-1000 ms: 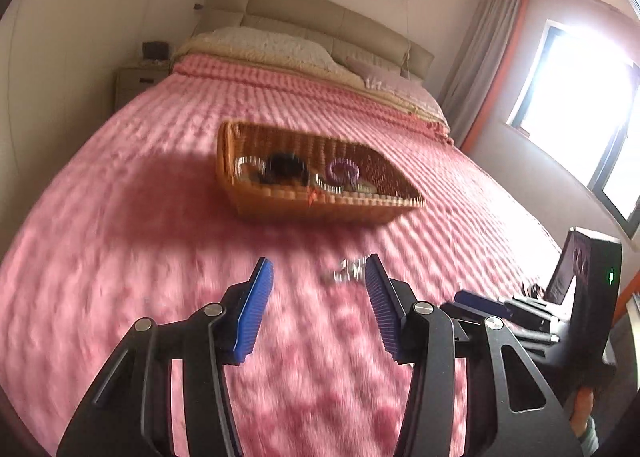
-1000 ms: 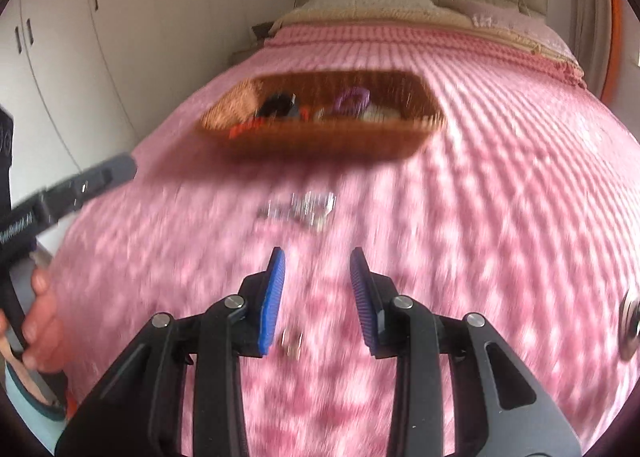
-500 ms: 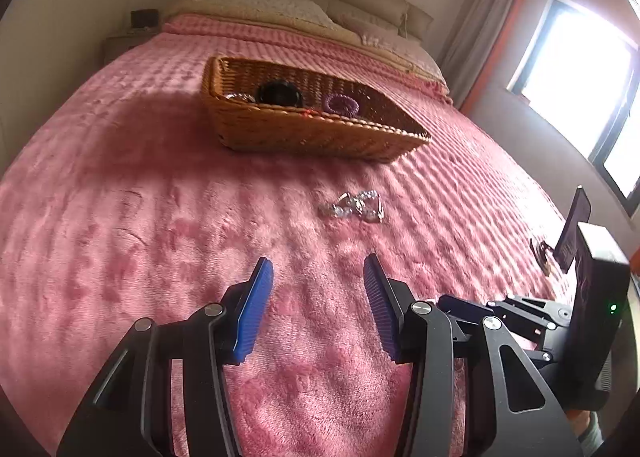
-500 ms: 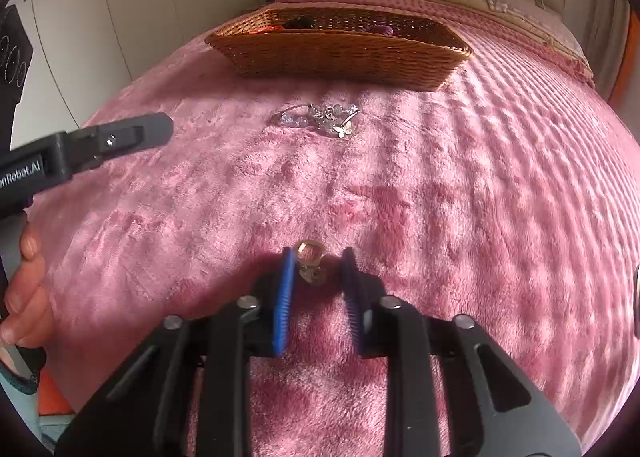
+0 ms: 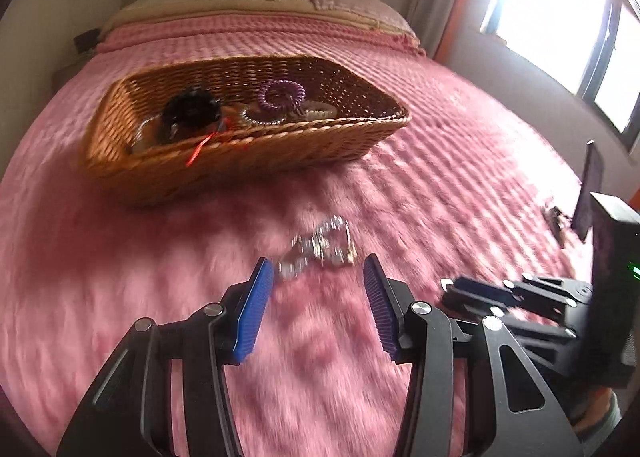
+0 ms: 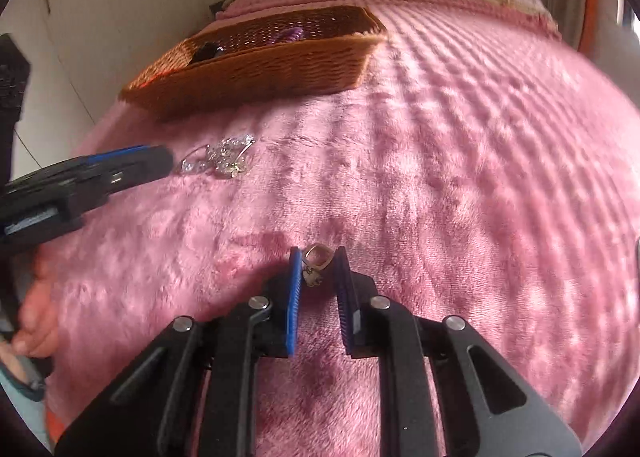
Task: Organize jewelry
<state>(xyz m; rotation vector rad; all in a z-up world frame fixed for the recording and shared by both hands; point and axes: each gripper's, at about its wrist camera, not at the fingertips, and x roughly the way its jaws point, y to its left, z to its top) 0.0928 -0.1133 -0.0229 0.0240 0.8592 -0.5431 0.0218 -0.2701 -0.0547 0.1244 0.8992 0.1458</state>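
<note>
Right gripper (image 6: 318, 263): jaws just closing on small ring (image 6: 317, 257); thin hold could slip into plush blanket (image 6: 440, 177).
Left gripper (image 5: 318, 293): jaws apart before silver cluster (image 5: 320, 249); may snag.

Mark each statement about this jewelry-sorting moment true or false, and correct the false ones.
1. The wicker basket stands on a pink blanket. True.
2. The right gripper has a small ring between its pads. True.
3. The left gripper is clamped on the silver jewelry cluster. False: its jaws stand open, short of the cluster.
4. The basket is empty. False: it holds a purple coil hair tie and a black item, among others.
5. The silver cluster lies inside the basket. False: it lies on the blanket.
</note>
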